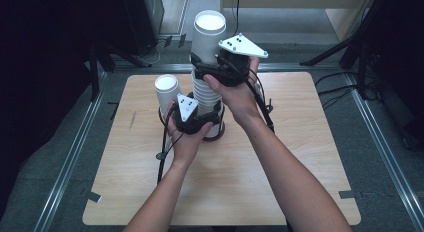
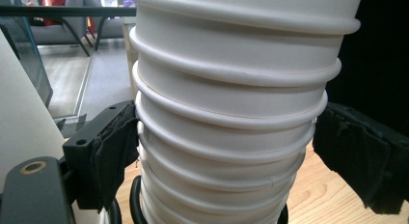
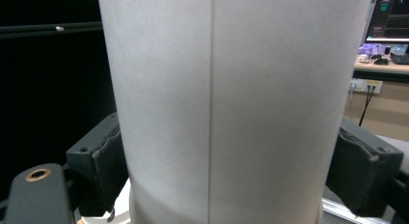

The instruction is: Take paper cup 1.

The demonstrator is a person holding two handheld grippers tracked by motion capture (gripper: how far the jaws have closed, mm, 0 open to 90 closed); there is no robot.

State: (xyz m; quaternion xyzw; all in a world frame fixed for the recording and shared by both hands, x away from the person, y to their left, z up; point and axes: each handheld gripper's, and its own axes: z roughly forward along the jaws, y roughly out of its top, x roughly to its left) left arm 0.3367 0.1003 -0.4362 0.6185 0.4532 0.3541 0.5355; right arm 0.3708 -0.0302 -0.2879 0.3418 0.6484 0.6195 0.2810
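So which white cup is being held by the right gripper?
The top cup of the tall stack, gripped by the right gripper; the single cup stands apart, left.

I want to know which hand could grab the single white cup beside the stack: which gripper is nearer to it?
Left. The left gripper clamps the stack low, right beside the single cup; the right gripper grips the top cup, higher and farther away.

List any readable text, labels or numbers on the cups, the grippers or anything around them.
None can be read.
Stack of white cups: plain ribbed rims, no print.
Top cup between the right gripper jaws: blank, with a vertical seam.
Separate cup beside the stack: blank.
Monitor in the right gripper view: screen content too small and blurred to read.
Left gripper pads: no markings.
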